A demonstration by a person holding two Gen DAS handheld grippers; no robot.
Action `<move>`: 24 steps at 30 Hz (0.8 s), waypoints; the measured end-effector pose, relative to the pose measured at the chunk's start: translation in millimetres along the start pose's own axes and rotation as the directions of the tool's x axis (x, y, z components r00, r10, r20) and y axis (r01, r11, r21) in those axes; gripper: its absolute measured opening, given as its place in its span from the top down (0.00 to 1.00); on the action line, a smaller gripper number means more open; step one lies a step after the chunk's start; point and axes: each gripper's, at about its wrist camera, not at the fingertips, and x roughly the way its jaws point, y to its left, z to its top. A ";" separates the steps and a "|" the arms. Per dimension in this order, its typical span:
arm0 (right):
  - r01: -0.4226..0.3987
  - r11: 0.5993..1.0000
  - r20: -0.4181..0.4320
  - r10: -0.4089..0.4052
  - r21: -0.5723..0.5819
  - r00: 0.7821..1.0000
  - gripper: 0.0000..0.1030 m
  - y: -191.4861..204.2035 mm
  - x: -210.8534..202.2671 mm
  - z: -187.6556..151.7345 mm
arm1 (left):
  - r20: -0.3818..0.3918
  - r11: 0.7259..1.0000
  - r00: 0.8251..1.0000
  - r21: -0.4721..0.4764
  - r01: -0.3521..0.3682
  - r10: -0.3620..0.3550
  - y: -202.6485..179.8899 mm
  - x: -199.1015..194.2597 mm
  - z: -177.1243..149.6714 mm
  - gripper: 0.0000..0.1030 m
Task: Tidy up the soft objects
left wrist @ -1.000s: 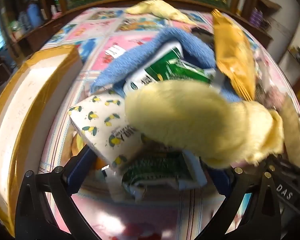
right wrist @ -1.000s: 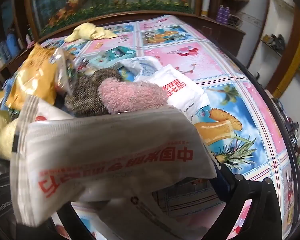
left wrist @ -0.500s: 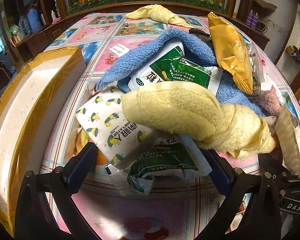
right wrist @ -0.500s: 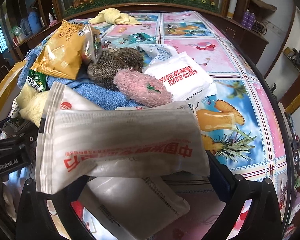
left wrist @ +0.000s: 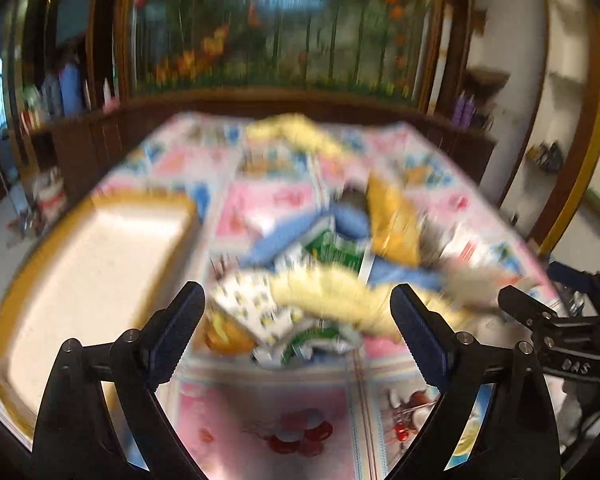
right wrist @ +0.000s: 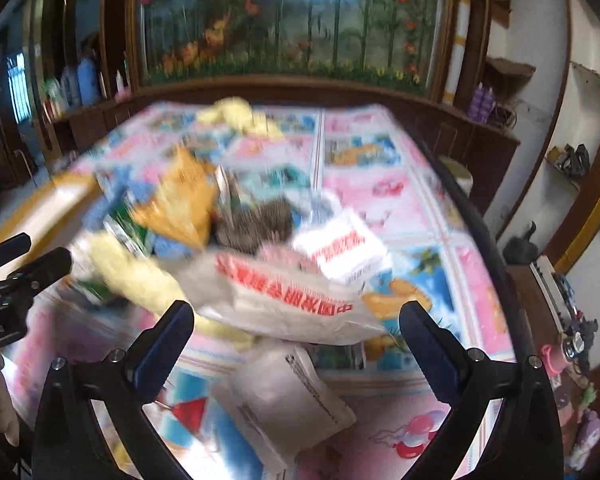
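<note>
Both views are motion-blurred. A heap of soft things lies on the patterned tablecloth: a yellow fuzzy towel [left wrist: 332, 296], a blue towel [left wrist: 352, 220], a lemon-print pack [left wrist: 256, 304], green sachets [left wrist: 332, 246] and an orange snack bag [left wrist: 392, 220]. My left gripper [left wrist: 298, 312] is open and empty, held back from the heap. My right gripper [right wrist: 296, 330] is open and empty; a white bag with red print [right wrist: 288, 292] lies on the table beyond it, with a clear pouch [right wrist: 292, 396] below, a pink fuzzy item [right wrist: 280, 254] and a grey knit [right wrist: 260, 220] behind.
A white box with yellow-taped edges [left wrist: 88, 280] stands at the left. Another yellow cloth [left wrist: 296, 132] lies at the table's far end. Dark wooden cabinets [right wrist: 460, 132] and a floral panel [right wrist: 284, 20] ring the table. The right gripper's body [left wrist: 572, 344] shows at the left view's right edge.
Both grippers have pulled back and risen away from the heap. The yellow towel and the red-print bag, close between the fingers before, now lie farther off on the table.
</note>
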 end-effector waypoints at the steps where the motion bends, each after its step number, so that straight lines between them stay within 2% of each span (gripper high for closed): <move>1: -0.014 1.000 0.068 0.013 0.019 0.998 0.01 -3.5 -14.0 2.9 | 0.057 1.000 0.998 0.002 0.009 -0.009 5.0 -16.8 4.2 0.07; 3: -0.043 0.998 0.169 0.036 0.043 0.985 0.00 -10.3 -30.8 4.1 | 0.148 1.000 0.989 0.013 0.015 -0.017 17.3 -42.3 9.6 0.04; 4: -0.058 0.997 0.169 0.049 0.050 0.984 0.00 -14.8 -31.0 4.0 | 0.178 1.000 0.984 0.007 0.005 -0.006 25.5 -51.1 10.6 0.01; 5: -0.054 0.997 0.123 0.047 0.055 0.991 0.00 -17.1 -24.7 5.5 | 0.176 1.000 0.984 0.002 -0.014 0.013 32.6 -52.6 13.5 0.01; 7: -0.062 0.995 0.027 0.060 0.079 0.998 0.01 -26.3 -6.6 1.9 | 0.122 0.998 0.991 0.029 -0.053 0.049 38.6 -49.0 10.4 0.01; 8: -0.064 0.994 0.012 0.063 0.092 0.998 0.01 -30.4 -1.4 -2.2 | 0.081 0.997 0.995 0.044 -0.065 0.062 41.4 -42.2 9.4 0.01; 11: -0.049 0.992 -0.053 0.056 0.118 0.997 0.07 -42.8 10.6 -16.4 | -0.033 0.999 0.999 0.035 -0.027 0.028 50.1 -21.6 -6.1 0.01; 13: -0.066 0.988 -0.072 0.077 0.141 0.994 0.09 -51.1 13.5 -21.9 | -0.083 0.999 0.996 0.029 0.019 -0.016 48.2 -11.7 -14.8 0.01; 15: -0.064 0.985 -0.085 0.078 0.161 0.993 0.17 -58.4 13.9 -25.9 | -0.103 0.998 0.993 0.037 0.055 -0.051 40.8 -10.0 -22.4 0.01; 20: -0.110 0.972 -0.164 0.145 0.206 0.976 0.23 -59.5 25.2 -34.0 | -0.105 0.994 0.991 0.056 0.094 -0.087 27.3 -10.3 -23.6 0.01; 22: -0.145 0.970 -0.204 0.185 0.196 0.961 0.23 -45.6 33.0 -38.8 | -0.110 0.994 0.990 0.053 0.093 -0.086 26.9 -10.1 -25.8 0.01; 24: -0.217 0.957 -0.244 0.260 0.190 0.934 0.23 -25.9 39.5 -43.4 | -0.123 0.995 0.989 0.043 0.088 -0.082 30.5 -9.3 -28.3 0.01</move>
